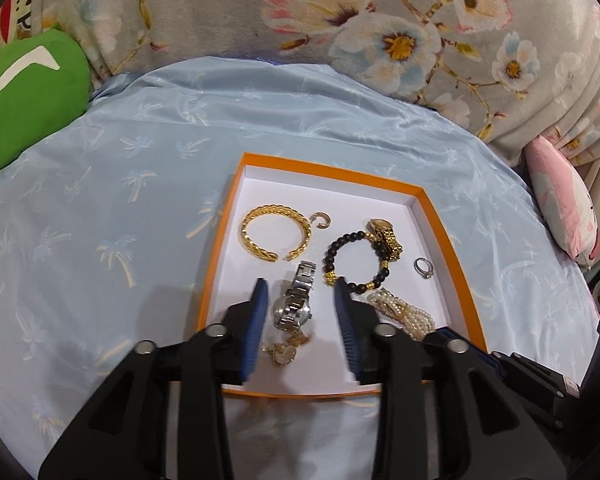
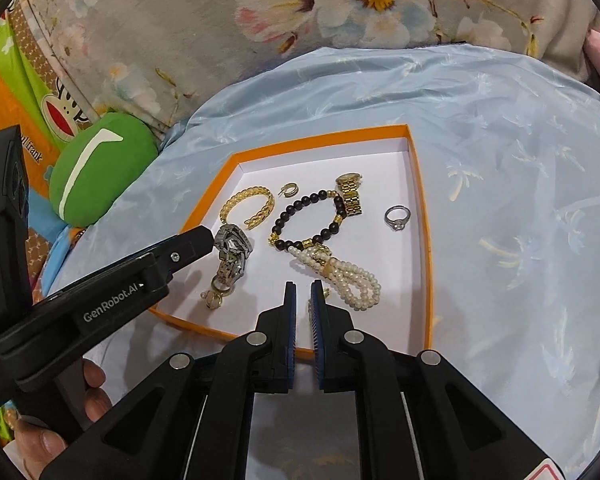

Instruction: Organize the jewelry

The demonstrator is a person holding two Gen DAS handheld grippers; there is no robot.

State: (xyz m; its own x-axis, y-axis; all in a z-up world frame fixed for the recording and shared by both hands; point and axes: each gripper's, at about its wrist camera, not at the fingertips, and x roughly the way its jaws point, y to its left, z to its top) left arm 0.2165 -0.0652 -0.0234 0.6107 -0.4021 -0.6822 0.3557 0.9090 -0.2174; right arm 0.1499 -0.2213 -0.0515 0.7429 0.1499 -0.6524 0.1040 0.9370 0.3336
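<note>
An orange-rimmed white tray holds jewelry: a gold cuff bangle, a small hoop earring, a black bead bracelet, a gold watch, a silver ring, a pearl bracelet and a silver watch. My left gripper is open, its jaws straddling the silver watch. My right gripper is nearly shut and empty, just in front of the pearl bracelet.
The tray lies on a light blue palm-print cloth. A green cushion lies to the left, a floral blanket behind, a pink pillow to the right. A small gold pendant lies by the silver watch.
</note>
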